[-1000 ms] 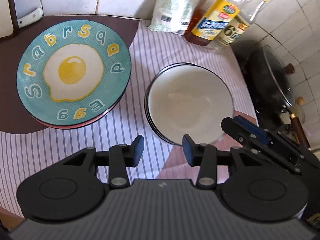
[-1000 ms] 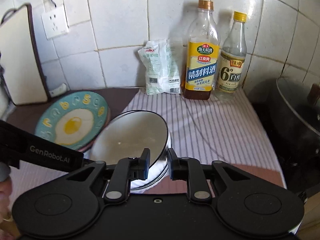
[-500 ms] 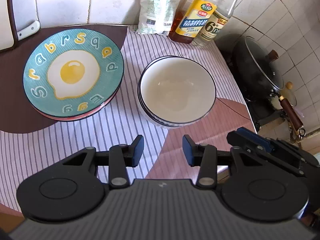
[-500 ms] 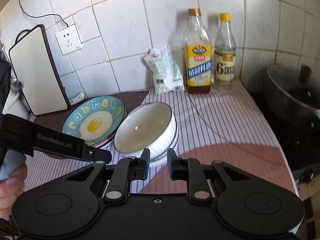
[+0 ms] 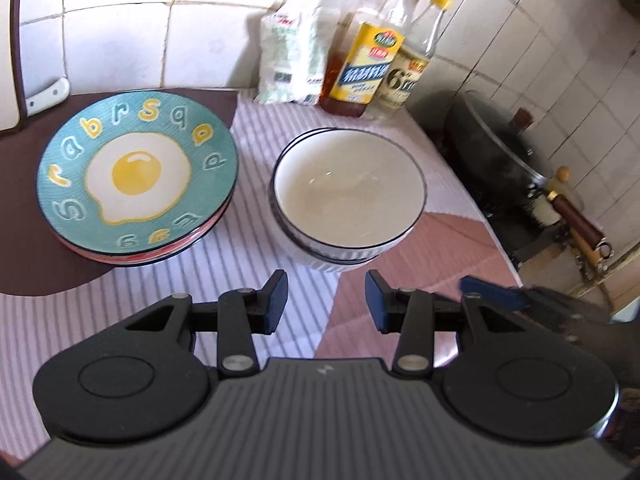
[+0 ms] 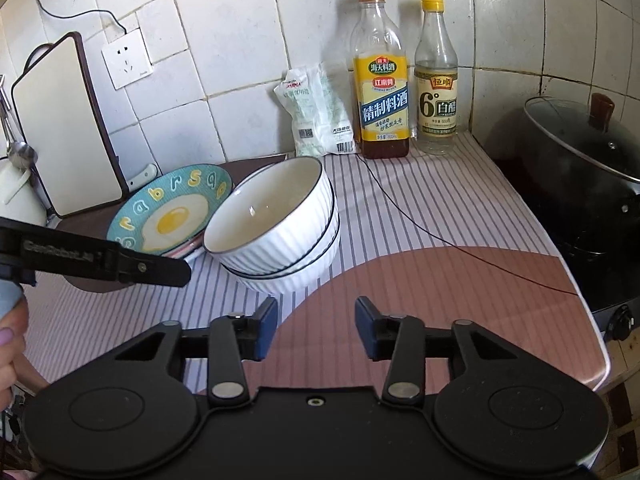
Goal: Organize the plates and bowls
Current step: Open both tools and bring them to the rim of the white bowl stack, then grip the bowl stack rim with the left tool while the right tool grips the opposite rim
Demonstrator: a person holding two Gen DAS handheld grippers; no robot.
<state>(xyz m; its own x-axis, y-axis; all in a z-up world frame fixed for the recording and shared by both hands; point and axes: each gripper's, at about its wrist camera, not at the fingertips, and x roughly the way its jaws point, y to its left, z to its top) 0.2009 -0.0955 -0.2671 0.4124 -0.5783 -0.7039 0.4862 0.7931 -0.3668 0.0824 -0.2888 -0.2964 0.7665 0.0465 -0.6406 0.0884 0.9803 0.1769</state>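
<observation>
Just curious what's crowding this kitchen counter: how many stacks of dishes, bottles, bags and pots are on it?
Plate stacks: 1
Bowl stacks: 1
Bottles: 2 (brown-capped bottle, yellow-capped bottle)
Bags: 1
Lidded pots: 1
Total: 6

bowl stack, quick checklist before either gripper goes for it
1. Right gripper empty: ok, jaws have just been opening, nothing between them.
2. Left gripper empty: ok, jaws apart, nothing between them.
3. Bowl stack nested and seated: not ok, top bowl sits tilted.
4. Bowls clear of the plate stack: cannot tell; right wrist view shows overlap, left wrist view a gap.
5. Thin black cord clear of bowls: ok, it lies to their right.
</observation>
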